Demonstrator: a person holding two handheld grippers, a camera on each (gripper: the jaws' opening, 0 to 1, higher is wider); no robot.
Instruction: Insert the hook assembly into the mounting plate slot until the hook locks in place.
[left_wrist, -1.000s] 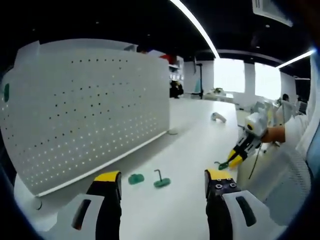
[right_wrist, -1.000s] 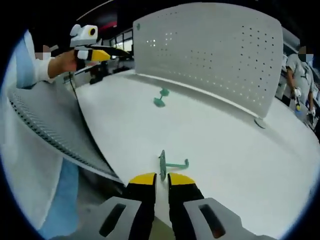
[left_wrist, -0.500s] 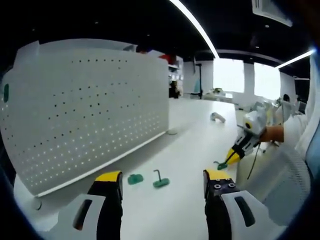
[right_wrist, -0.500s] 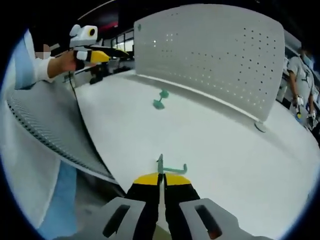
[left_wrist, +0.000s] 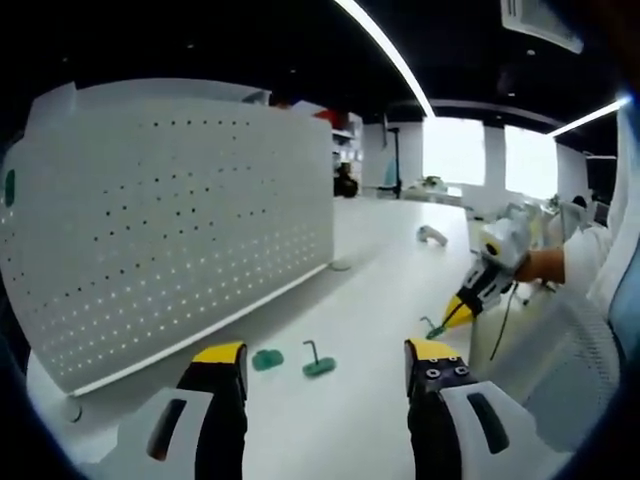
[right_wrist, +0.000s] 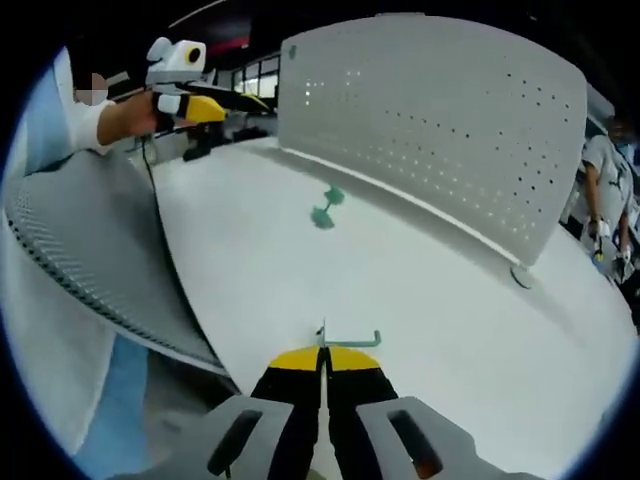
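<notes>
While the right tool (right_wrist: 323, 358) clenches the flat base of a green hook assembly (right_wrist: 345, 340), its two yellow-tipped jaws stand pressed together at the near edge of the white worktop (right_wrist: 420, 280). Seen from the right gripper view, the hook's thin shank runs crosswise to the jaws, its long axis lying roughly level above the worktop and pointing toward the view's right, where the tip turns upward. Beyond it stands the white perforated mounting plate (right_wrist: 440, 120) (upright, curved by the lens), with a round foot at its right end.

From the left gripper view, the same right tool (left_wrist: 455, 312) appears at the right, held in a person's hand (left_wrist: 548, 266), with the hook assembly (left_wrist: 433, 328) at its tips just above the worktop (left_wrist: 380, 270) edge. Whether the hook touches the worktop cannot be told.

The left tool (left_wrist: 325, 365) is released, jaws well apart and grasping nothing. Between and beyond those jaws lie two further green pieces on the worktop: a second hook (left_wrist: 318, 360), its shank standing up from a flat base, and just beside it a small green base piece (left_wrist: 267, 359), nearer the mounting plate (left_wrist: 170, 220). Both sit apart from the plate's lower edge.
</notes>
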